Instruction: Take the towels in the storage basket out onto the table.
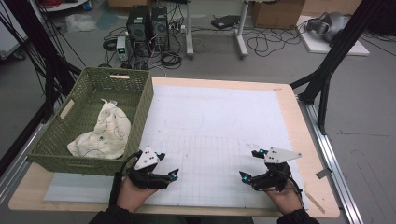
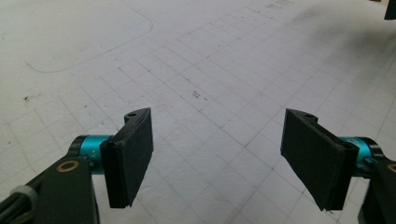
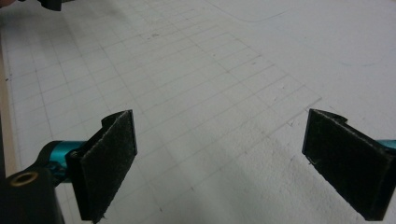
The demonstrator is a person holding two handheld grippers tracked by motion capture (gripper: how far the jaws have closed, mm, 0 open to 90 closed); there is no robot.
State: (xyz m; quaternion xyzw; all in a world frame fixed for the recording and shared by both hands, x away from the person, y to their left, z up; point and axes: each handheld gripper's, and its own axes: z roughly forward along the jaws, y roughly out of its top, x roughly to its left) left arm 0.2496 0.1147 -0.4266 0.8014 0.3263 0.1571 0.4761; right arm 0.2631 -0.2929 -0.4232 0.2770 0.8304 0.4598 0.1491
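At the bottom of the frame both hands rest low: the left gripper [image 1: 169,164] and right gripper [image 1: 249,164] each have jaws apart, nothing between them, over the gridded mat [image 1: 215,126]. Further back at left, a cream cloth [image 1: 105,130] lies inside the green basket [image 1: 144,100].

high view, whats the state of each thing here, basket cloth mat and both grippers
basket: upright at the table's left edge, holding the cloth
cloth: crumpled, lying inside the basket
mat: flat on the table, nothing on it
left gripper: open, nothing between its jaws, low over the mat
right gripper: open, nothing between its jaws, low over the mat
table: level, carrying the basket and the mat
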